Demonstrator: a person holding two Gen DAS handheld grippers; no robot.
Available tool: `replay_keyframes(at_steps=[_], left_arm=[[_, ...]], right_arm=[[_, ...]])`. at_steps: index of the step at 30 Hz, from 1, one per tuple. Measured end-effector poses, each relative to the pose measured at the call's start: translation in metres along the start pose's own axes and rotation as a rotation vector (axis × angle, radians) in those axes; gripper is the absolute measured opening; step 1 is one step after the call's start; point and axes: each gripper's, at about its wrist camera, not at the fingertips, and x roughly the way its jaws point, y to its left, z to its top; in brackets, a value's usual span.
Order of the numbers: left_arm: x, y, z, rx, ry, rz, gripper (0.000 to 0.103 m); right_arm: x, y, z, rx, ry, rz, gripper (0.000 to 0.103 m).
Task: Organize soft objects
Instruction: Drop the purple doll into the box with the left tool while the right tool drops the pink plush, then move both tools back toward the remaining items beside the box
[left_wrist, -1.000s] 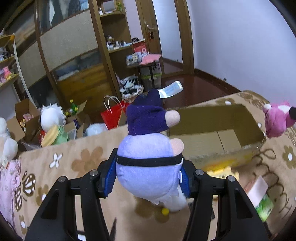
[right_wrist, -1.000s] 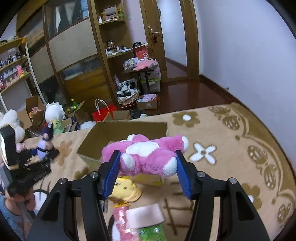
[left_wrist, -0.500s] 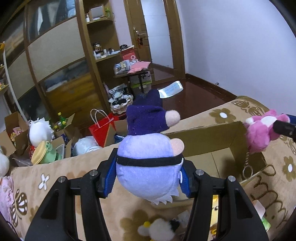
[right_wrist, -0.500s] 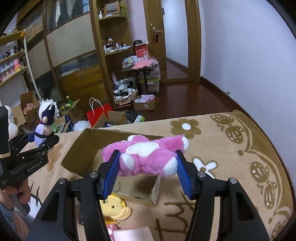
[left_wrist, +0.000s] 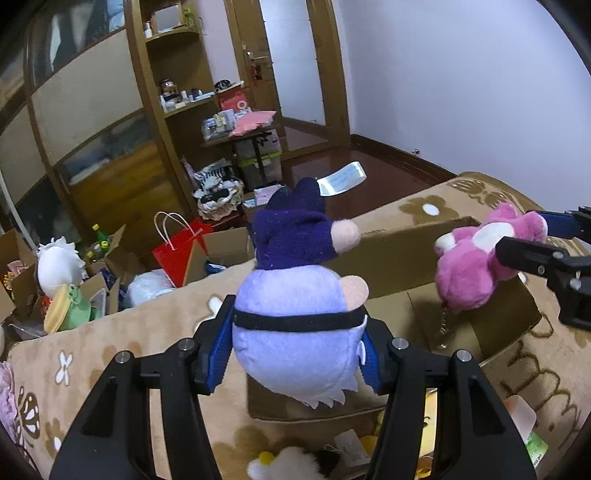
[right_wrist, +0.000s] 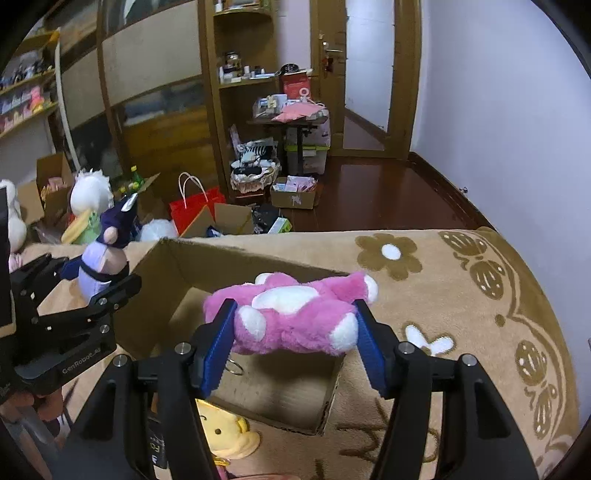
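A fluffy pink-and-white plush toy (right_wrist: 291, 314) hangs over the open brown cardboard box (right_wrist: 162, 273) on the floral beige blanket (right_wrist: 461, 295), between the right gripper's (right_wrist: 295, 343) opening fingers. The left gripper's (left_wrist: 295, 343) fingers clamp a lavender plush doll with a dark purple hood (left_wrist: 295, 295) at the box's edge.

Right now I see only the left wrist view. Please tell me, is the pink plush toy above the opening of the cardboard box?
Observer: Yes. In the right wrist view the pink plush toy, clamped between the right fingers, hangs over the open cardboard box.
Operator: Is something lying inside the box?
Observer: No, the box floor that shows is bare. Only a metal ring dangles under the toy.
Operator: And my purple plush doll?
Observer: From that side the purple plush doll looks to be outside the box's left wall, not over the opening.
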Motion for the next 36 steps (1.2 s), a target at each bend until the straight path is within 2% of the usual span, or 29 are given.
replay_keyframes(at_steps=[9, 11, 15, 17, 20, 22, 25, 28, 36], left_arm=[[0.005, -0.008, -0.006, 0.023, 0.004, -0.012, 0.061], [0.005, -0.008, -0.006, 0.018, 0.005, -0.006, 0.078], [0.004, -0.004, -0.008, 0.009, 0.015, 0.016, 0.082], [0.003, 0.000, -0.009, 0.009, 0.028, 0.025, 0.084], [-0.005, 0.007, -0.010, -0.010, 0.015, 0.040, 0.097], [-0.013, 0.011, -0.011, -0.021, 0.002, 0.039, 0.099], [-0.026, 0.016, -0.012, -0.027, -0.004, 0.039, 0.100], [-0.040, 0.022, -0.015, -0.032, -0.009, 0.044, 0.101], [-0.074, 0.034, -0.030, -0.059, 0.035, 0.035, 0.102]], right_arm=[[0.004, -0.003, -0.013, 0.009, 0.030, 0.029, 0.074], [0.004, -0.005, -0.015, 0.012, 0.032, 0.031, 0.078], [0.003, -0.006, -0.017, 0.026, 0.043, 0.035, 0.084], [0.001, -0.006, -0.017, 0.036, 0.045, 0.040, 0.091], [-0.006, -0.008, -0.018, 0.060, 0.035, 0.061, 0.092], [-0.011, -0.008, -0.019, 0.058, 0.034, 0.069, 0.094], [-0.024, -0.006, -0.018, 0.052, 0.010, 0.046, 0.103], [-0.039, -0.007, -0.017, 0.081, -0.019, 0.037, 0.103], [-0.070, -0.007, -0.026, 0.113, -0.010, 0.006, 0.103]])
